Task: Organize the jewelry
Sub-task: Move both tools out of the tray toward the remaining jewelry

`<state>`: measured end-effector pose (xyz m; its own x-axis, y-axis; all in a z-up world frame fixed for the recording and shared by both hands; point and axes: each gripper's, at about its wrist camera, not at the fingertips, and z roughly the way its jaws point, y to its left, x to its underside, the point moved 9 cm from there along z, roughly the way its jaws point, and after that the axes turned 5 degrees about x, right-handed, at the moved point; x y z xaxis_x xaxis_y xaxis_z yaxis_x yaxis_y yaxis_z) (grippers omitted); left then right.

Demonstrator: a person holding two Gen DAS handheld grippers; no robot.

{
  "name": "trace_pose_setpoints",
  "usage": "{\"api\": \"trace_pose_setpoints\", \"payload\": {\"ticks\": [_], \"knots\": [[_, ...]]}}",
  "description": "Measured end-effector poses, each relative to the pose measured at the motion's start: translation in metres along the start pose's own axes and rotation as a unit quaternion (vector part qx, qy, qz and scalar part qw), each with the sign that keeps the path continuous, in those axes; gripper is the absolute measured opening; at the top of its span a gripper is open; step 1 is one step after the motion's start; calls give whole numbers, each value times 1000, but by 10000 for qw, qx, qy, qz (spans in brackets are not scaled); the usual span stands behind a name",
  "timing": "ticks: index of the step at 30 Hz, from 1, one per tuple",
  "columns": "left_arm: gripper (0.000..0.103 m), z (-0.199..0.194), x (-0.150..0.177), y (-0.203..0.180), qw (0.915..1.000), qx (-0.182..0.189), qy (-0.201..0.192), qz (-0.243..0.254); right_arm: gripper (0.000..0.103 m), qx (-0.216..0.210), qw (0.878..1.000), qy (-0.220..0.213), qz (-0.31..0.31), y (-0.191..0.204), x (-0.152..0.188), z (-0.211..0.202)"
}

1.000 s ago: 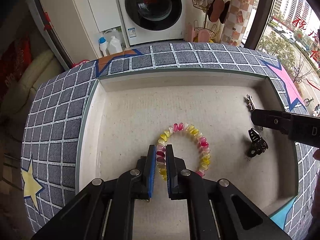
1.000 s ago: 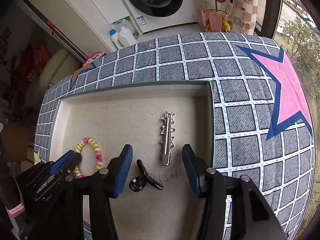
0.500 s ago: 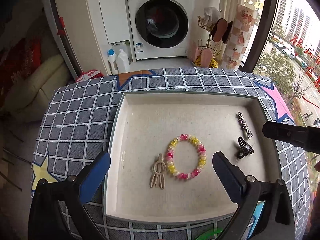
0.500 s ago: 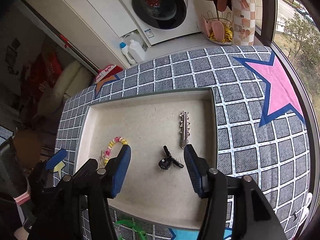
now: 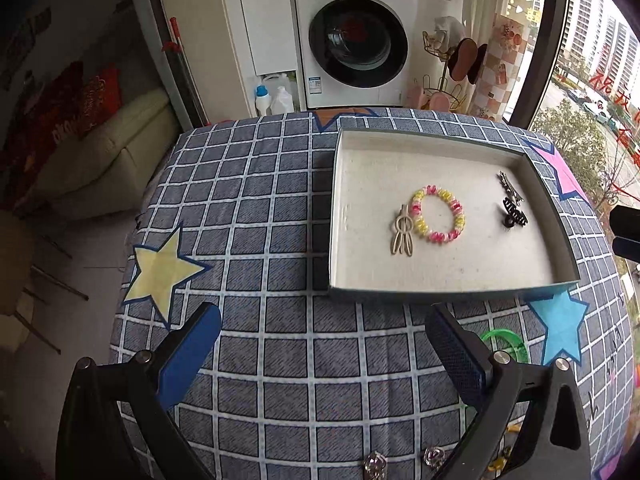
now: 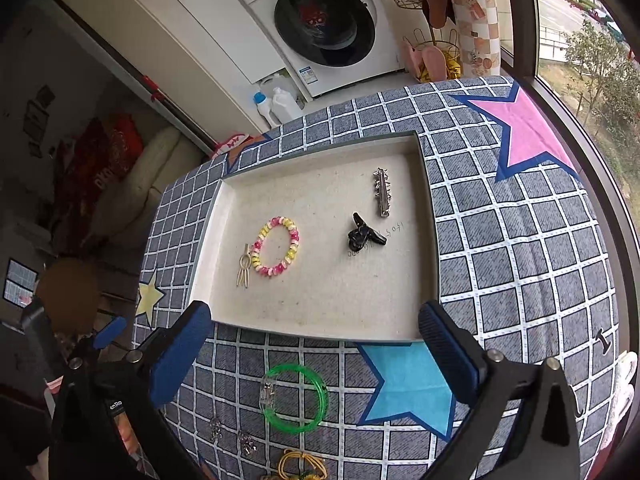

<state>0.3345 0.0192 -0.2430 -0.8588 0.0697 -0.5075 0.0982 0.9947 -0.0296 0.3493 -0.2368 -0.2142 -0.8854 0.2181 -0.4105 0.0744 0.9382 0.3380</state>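
right wrist view: both grippers (image 6: 314, 344) (image 5: 322, 348) spread wide, empty; green bangle (image 6: 296, 398) lies before tray (image 6: 320, 330), unobstructed.

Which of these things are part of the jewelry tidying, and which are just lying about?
Part of the job:
tray
pink and yellow bracelet
beige hair clip
black claw clip
silver barrette
green bangle
yellow cord piece

Just lying about:
washing machine
detergent bottles
sofa

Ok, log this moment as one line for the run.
left gripper: open, empty | right gripper: open, empty | tray: beige clip, bead bracelet, black claw clip, silver barrette | green bangle: on cloth
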Motion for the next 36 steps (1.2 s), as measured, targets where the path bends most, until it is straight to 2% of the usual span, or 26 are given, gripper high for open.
{"api": "trace_pose_setpoints", "payload": {"ticks": [5, 16, 25, 36], "knots": [[103, -10, 43, 9, 9993, 189, 331, -58, 103, -9, 9999, 67, -85, 9, 27, -14], [103, -8, 119, 11, 9950, 309, 898, -303, 103, 271, 9966, 774, -14, 14, 118, -13], [103, 0, 139, 8, 9929, 338, 1088, -330, 103, 736, 9882, 1331, 179, 0, 178, 8], [103, 14, 144, -2, 9920, 316, 1210, -195, 103, 1152, 9821, 1489, 34, -6, 198, 19]]}}
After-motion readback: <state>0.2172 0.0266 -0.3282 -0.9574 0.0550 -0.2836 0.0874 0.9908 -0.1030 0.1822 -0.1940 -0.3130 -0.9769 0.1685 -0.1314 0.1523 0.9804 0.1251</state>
